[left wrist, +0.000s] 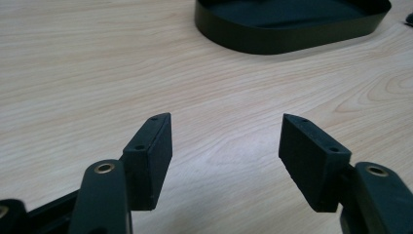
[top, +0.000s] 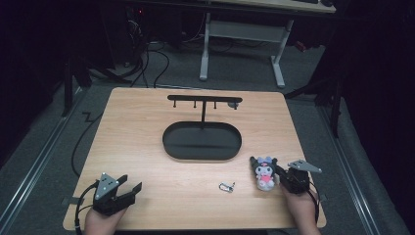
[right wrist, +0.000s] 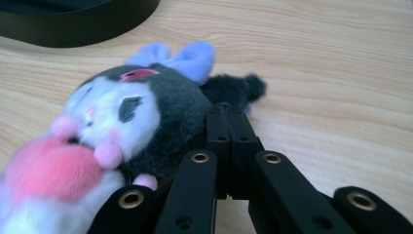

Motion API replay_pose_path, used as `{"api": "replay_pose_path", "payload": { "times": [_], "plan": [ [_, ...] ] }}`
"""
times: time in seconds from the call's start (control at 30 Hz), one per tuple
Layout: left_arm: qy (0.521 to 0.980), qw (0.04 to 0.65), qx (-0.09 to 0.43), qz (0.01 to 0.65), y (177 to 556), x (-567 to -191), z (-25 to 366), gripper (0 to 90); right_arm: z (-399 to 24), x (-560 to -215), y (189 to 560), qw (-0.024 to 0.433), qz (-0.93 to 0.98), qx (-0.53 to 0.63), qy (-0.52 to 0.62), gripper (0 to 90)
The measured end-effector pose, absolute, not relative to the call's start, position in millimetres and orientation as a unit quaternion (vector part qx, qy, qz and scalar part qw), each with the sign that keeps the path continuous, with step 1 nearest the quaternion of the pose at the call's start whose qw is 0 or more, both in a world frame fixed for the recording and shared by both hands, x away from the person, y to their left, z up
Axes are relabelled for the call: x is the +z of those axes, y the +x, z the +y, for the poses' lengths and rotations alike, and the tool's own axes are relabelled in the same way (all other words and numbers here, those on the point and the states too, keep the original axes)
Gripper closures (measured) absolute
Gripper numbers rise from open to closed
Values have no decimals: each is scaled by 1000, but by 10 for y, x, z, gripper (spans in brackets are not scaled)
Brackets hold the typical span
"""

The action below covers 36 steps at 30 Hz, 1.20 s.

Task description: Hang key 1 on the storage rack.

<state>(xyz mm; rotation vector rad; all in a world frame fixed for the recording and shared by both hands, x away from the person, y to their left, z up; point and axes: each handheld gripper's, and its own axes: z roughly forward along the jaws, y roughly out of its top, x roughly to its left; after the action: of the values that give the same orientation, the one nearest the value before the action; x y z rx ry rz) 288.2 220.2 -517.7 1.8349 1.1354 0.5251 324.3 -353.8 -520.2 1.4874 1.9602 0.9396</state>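
Just left of the shut hand-held gripper (right wrist: 228, 114), plush toy (right wrist: 122, 122).

Left tongs (left wrist: 226, 146) gape wide, low; right tongs (right wrist: 229, 122) pressed together, empty.

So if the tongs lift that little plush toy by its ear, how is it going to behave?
The plush toy looks soft and fluffy, so it will probably sag and dangle rather than stay stiff. It seems light for its size. The right tongs are shut beside its dark ear, and fuzzy fabric may slip from a thin pinch. Lying on the table, it is unlikely to roll.
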Motion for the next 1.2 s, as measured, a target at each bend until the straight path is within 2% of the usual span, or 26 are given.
{"api": "replay_pose_path", "payload": {
  "times": [0.23,0.4,0.63,1.03,1.2],
  "plan": [
    [726,449,223,471,2809,-5147,2318,379,-3534,-5175,3284,255,719,350,544,898],
    [729,448,226,465,2829,-5133,2287,379,-3535,-5160,3235,260,715,353,544,866],
    [742,450,218,448,2992,-5113,2094,379,-3595,-5169,2995,254,706,360,554,811],
    [759,454,206,418,3216,-5087,1820,380,-3673,-5186,2682,251,696,362,567,787],
    [765,450,197,417,3233,-4987,1818,366,-3656,-5184,2634,248,699,363,564,771]
  ]
}}
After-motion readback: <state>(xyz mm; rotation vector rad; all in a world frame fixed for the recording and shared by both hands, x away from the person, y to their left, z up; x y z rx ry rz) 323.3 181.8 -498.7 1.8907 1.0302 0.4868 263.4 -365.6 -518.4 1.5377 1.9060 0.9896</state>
